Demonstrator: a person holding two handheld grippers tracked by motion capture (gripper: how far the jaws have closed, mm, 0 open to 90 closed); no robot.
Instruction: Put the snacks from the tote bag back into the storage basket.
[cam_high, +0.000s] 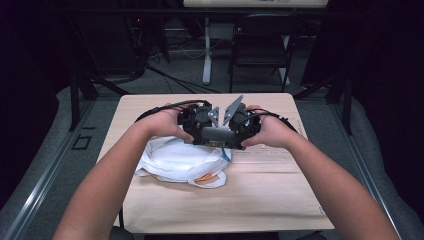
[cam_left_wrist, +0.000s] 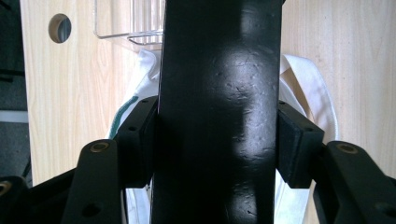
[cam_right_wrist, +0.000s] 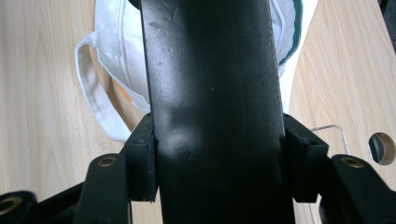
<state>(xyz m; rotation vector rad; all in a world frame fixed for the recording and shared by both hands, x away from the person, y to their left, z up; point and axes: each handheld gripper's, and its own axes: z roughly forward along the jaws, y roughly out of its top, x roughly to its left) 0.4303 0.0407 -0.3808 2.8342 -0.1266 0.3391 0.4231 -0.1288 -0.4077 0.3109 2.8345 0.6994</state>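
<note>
A dark, smooth cylinder (cam_high: 218, 134) hangs level between my two grippers, just above a crumpled white cloth bag (cam_high: 177, 161). From the left, my left gripper (cam_high: 201, 131) is shut on one end of it. In the left gripper view the black cylinder (cam_left_wrist: 217, 93) runs up the middle and both pads (cam_left_wrist: 293, 144) press its sides. From the right, my right gripper (cam_high: 239, 134) is shut on the other end, and its pads (cam_right_wrist: 141, 161) squeeze the cylinder (cam_right_wrist: 212, 84). Behind the cylinder lies the bag (cam_right_wrist: 114, 51), with something orange (cam_high: 205, 177) at its mouth.
The wooden table (cam_high: 260, 200) has a round hole (cam_left_wrist: 60, 28) near one edge. A clear plastic piece (cam_left_wrist: 116, 23) lies flat on the wood beside the bag. Beyond the table stand a black chair (cam_high: 260, 45) and a white desk leg (cam_high: 206, 50), with cables on the floor.
</note>
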